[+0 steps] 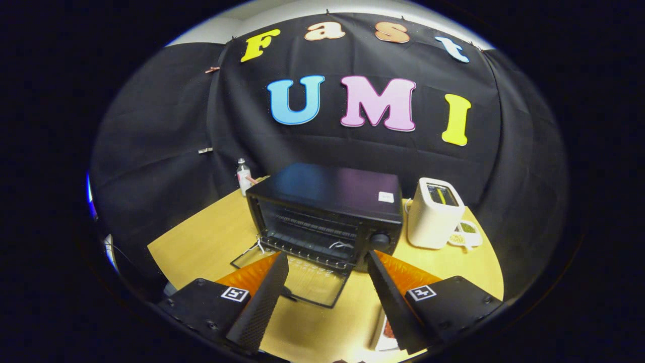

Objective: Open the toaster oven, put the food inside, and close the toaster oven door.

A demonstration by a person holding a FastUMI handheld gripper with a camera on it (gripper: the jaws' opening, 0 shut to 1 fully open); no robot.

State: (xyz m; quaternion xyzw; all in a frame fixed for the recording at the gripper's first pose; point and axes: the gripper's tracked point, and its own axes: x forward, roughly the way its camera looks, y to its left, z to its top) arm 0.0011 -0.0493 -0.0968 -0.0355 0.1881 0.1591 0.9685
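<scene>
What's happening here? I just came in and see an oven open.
A person holds a tool above a wooden table, its fingers open and holding nothing. Just ahead, the toaster oven has its glass door folded down flat. Food on a tray waits below the fingers, not yet inside.

Black cloth wall (151,131) behind a light wooden table (201,242), pale ceiling above.
</scene>
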